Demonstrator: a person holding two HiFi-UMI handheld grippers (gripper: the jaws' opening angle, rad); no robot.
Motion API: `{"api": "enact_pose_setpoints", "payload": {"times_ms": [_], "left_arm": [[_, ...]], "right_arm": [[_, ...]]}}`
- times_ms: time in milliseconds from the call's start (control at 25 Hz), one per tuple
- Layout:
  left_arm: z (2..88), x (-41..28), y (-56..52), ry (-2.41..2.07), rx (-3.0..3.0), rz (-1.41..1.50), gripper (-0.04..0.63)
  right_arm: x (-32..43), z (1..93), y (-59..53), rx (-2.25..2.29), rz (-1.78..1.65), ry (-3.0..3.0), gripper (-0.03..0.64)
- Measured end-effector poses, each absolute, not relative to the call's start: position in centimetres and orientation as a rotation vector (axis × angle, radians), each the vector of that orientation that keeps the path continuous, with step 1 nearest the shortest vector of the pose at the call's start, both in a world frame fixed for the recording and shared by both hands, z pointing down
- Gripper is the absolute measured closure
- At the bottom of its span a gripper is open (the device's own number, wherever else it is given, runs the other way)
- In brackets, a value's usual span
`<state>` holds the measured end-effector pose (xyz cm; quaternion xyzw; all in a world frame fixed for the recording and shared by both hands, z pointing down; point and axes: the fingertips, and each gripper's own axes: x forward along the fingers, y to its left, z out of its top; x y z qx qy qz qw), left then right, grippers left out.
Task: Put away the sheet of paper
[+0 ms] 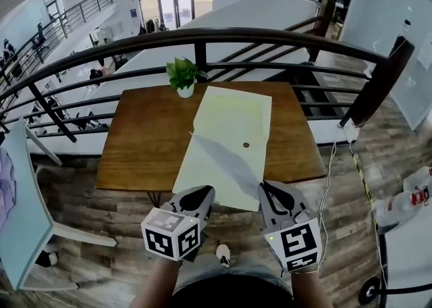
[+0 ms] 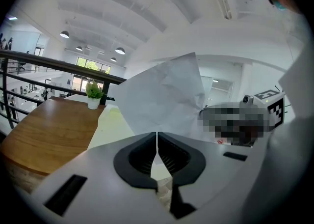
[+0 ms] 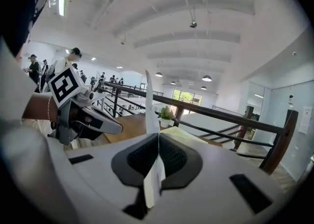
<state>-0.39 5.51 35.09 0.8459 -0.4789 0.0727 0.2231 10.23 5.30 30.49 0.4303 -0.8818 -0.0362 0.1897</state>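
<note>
The sheet of paper (image 1: 226, 159) is clamped in both your left gripper (image 1: 201, 194) and right gripper (image 1: 271, 191), held above the table (image 1: 142, 139), so you have yet to stow it.

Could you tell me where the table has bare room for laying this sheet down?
Widest bare wood: the table left of the pale mat, below the plant. A narrower strip lies right of the mat. The mat holds only a small dark disc.

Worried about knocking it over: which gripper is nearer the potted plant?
Left. The left gripper is roughly in line with the potted plant across the table; the right gripper sits farther to the side.
</note>
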Motion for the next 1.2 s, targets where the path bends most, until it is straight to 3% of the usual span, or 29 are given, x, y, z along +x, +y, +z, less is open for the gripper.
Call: {"api": "enact_pose_setpoints", "payload": {"times_ms": [1200], "left_arm": [[36.4,-0.9,-5.8,-1.262,2.309,0.250,0.571]], "right_arm": [[10.7,31.7,-5.9,1.266,-0.050,-2.426,0.588]]}}
